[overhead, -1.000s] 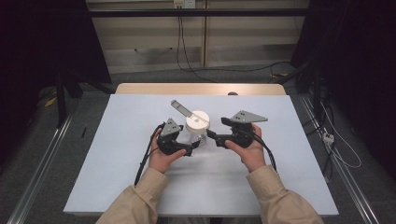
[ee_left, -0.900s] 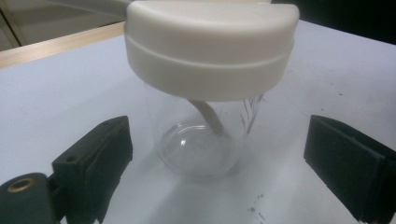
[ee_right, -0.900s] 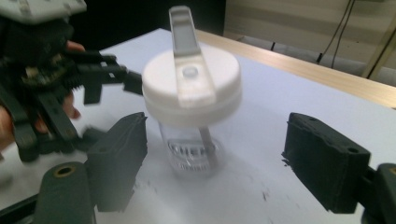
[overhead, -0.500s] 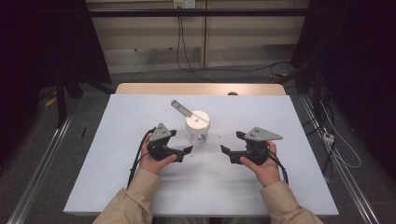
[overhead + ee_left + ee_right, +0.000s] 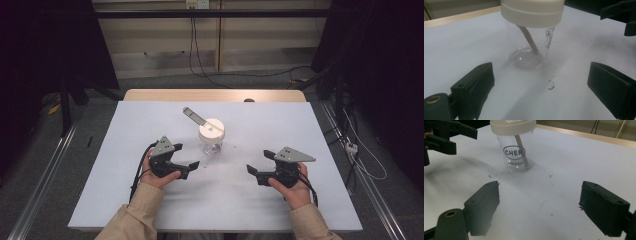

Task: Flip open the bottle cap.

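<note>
I've got the clear jar point(image 5: 212, 145) standing upright on the desk point(image 5: 150, 215), about midway between its side edges and a bit nearer the far edge, cream lid point(image 5: 212, 130) on and a stick point(image 5: 195, 116) poking out through it (the print reads "CHER" from the right gripper view). My left gripper point(image 5: 191, 168) sits just left of the jar, jaws spread wide and empty. My right gripper point(image 5: 256, 175) is well off toward the right edge, also released, holding nothing.
</note>
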Demonstrator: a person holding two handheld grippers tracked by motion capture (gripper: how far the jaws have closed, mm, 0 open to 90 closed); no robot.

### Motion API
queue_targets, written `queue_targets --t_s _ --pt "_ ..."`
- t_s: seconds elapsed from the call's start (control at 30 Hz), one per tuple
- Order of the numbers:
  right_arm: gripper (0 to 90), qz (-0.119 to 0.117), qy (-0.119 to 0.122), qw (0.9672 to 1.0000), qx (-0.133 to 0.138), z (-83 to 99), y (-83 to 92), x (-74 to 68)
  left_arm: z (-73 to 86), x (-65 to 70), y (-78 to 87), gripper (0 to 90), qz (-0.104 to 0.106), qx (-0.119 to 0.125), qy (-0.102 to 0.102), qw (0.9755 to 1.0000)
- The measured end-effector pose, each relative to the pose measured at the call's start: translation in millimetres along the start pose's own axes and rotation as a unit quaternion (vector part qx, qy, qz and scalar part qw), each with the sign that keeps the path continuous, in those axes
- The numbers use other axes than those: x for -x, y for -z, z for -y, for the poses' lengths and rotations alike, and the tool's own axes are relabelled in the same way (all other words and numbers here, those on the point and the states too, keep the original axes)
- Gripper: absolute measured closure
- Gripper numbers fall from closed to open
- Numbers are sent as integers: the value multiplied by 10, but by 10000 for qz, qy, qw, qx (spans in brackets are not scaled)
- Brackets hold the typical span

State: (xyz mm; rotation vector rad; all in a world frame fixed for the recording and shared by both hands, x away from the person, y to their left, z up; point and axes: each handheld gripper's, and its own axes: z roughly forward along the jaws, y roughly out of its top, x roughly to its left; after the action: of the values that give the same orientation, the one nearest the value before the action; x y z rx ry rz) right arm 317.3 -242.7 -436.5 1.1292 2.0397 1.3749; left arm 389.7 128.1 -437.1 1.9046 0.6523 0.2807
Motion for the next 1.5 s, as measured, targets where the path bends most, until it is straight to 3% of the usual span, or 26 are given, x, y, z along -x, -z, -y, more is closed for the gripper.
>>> queue_targets --t_s 0.3,0.37,0.93,1.5 --pt "142 0 -80 10000 24 89 84 38 41 -5 111 67 -33 25 5 10000" --pt "137 -5 -97 10000 21 109 100 45 52 -12 144 67 -67 0 -90 9999" --pt "118 79 -125 9999 -25 216 242 108 193 -83 396 67 -210 -18 23 9998" --pt "113 129 -70 9999 -42 244 270 129 293 -170 595 67 -358 -28 73 9993"
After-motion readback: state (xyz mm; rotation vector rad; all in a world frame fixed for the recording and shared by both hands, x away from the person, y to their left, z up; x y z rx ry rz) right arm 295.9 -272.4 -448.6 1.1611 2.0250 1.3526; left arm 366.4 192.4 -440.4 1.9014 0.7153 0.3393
